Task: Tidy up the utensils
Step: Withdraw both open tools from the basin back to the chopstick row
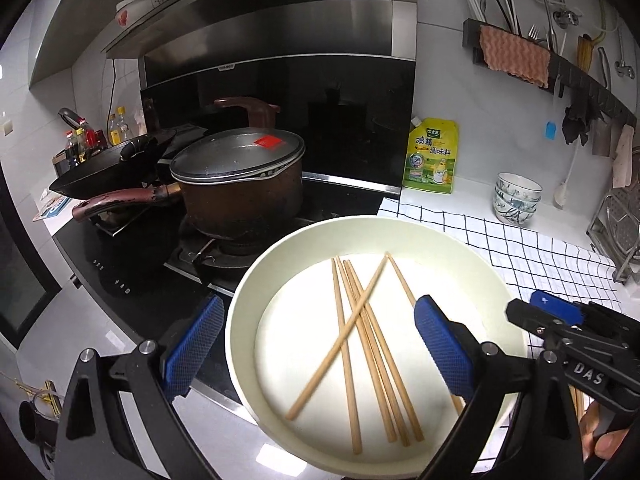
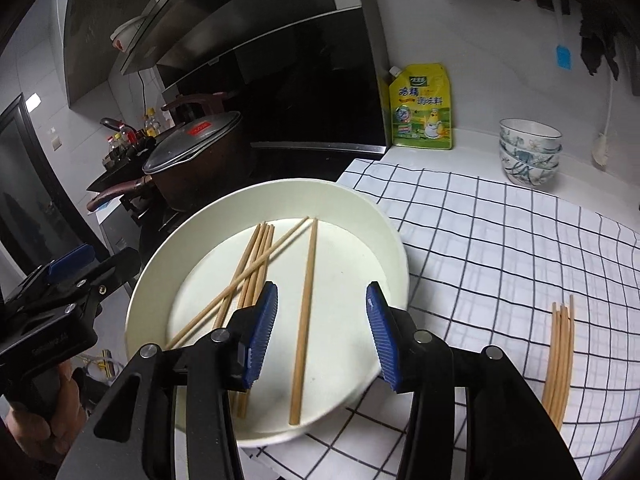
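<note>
Looking down through both wrist cameras, I see a wide white bowl (image 1: 240, 320) that sits at the edge of the counter, partly on a white cloth with black grid lines (image 2: 500, 240) and just beside the black stove (image 1: 132, 272). Several wooden chopsticks (image 1: 368, 344) lie loose on the flat bottom of the bowl; most of them lie nearly parallel, and one crosses over them at an angle. In the right wrist view one chopstick (image 2: 305, 312) lies apart from the others, on their right side.

My left gripper (image 1: 320, 348) hangs above the bowl with its blue pads spread wide, one pad outside the left rim and the other over the bowl's floor. Nothing is between them that they press. My right gripper (image 2: 320, 332) is about half spread over the near side of the bowl. The single chopstick lies below the gap, and the pads do not touch it.

A second bundle of chopsticks (image 2: 560, 360) lies on the grid cloth, to the right of the bowl and well apart from it.

On the stove stands a brown pot (image 1: 240, 200) with a glass lid. A yellow seasoning pouch (image 1: 432, 156) leans on the wall, and near it is a stack of patterned bowls (image 1: 516, 200).
</note>
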Available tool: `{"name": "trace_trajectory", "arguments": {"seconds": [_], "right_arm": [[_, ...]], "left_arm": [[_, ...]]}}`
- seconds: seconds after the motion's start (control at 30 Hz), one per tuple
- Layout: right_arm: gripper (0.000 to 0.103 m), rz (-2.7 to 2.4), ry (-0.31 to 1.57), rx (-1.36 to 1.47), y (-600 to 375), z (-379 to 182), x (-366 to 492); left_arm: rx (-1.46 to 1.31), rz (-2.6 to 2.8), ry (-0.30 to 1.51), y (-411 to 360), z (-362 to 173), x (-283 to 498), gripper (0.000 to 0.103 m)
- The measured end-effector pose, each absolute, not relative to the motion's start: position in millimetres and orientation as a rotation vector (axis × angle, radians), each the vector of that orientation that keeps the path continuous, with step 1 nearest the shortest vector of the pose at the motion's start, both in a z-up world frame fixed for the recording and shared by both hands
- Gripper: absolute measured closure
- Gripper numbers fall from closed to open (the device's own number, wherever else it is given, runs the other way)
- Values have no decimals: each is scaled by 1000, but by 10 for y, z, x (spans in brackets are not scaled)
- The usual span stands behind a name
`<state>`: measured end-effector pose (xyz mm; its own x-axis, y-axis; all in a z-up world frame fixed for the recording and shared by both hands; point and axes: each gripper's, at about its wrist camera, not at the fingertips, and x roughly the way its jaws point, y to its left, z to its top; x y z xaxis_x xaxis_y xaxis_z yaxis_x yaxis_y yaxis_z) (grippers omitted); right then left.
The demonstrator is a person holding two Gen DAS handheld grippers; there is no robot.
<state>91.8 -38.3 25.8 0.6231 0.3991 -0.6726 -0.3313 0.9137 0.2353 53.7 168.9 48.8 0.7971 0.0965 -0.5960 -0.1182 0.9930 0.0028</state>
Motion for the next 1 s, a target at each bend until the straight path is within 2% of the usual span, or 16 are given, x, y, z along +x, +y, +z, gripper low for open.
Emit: {"name": "trace_trajectory", "arguments": {"seconds": [0.33, 0.43, 1.0], "right_arm": [[59, 308, 738, 105, -1013, 332, 480], [56, 256, 741, 107, -1283, 298, 359], [56, -8, 890, 64, -2377, -315, 15]], "left_arm": [[-45, 49, 659, 1256, 406, 315, 9], [-46, -2, 672, 1010, 374, 268, 8], [24, -204, 731, -340, 68, 142, 8]]}}
